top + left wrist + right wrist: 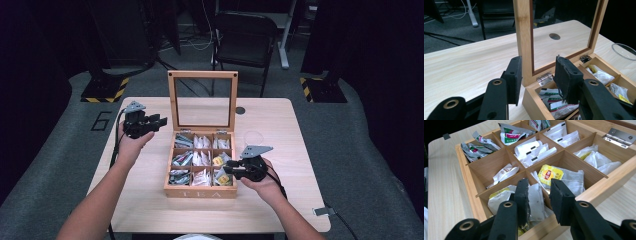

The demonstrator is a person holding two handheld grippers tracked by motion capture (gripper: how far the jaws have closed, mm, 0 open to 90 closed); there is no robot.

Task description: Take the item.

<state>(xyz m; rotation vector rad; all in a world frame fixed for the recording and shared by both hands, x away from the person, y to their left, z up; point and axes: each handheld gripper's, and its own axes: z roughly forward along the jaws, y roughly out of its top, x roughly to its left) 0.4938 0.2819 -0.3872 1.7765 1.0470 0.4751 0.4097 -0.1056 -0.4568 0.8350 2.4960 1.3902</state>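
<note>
The tea bag (534,200) that the right hand-held gripper (537,195) reaches for lies in the near right corner box of the wooden tea box (200,192). It is a pale paper bag, and it sits low between the two black jaws. The jaws stand part way apart, and the pads do not seem to press on it yet, though the view down there is crowded, so a light touch cannot be ruled out. Next to it, in the box behind, lies a tea bag with a yellow tag (550,175). The tea box has nine little boxes full of packets and sits in the middle of the desk (150,200). Its glass lid (202,102) stands straight up at the back. The left hand-held gripper (159,122) hovers by the left side of the lid, with its jaws a bit apart and nothing in them. A clear round dish (254,137) rests on the desk to the right of the box. The step in hand looks like picking one tea bag out. The next move calls for going a little lower, closing on just that bag, and lifting it straight up, clear of the wooden walls.
</note>
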